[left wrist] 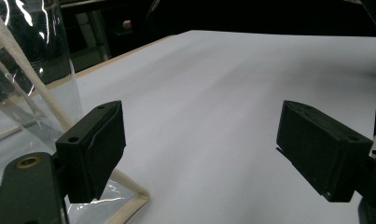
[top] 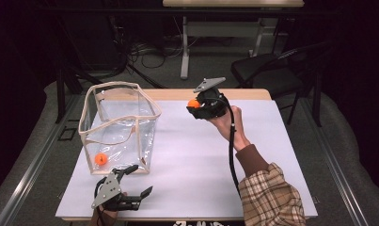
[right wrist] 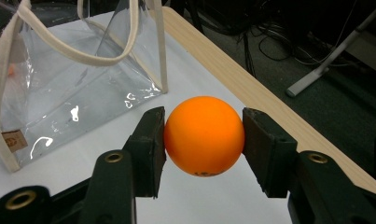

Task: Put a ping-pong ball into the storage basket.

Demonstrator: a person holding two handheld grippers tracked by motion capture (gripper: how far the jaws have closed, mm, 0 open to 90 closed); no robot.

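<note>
The right hand-held gripper (right wrist: 204, 140) pinches 1 orange ball (right wrist: 204, 135) above the bench (top: 187, 160), while the left hand-held gripper (left wrist: 202, 154), jaws spread, rests beside the clear bag (top: 119, 125) holding another ball (top: 101, 158).

Table (top: 253, 94), light wood edge, top covered by a white sheet (top: 196, 160); standing directly on the sheet at its left side, one clear plastic tote bag (top: 119, 127) with beige trim and handles, upright, open at the top, an orange ball (top: 101, 159) on its floor.
</note>
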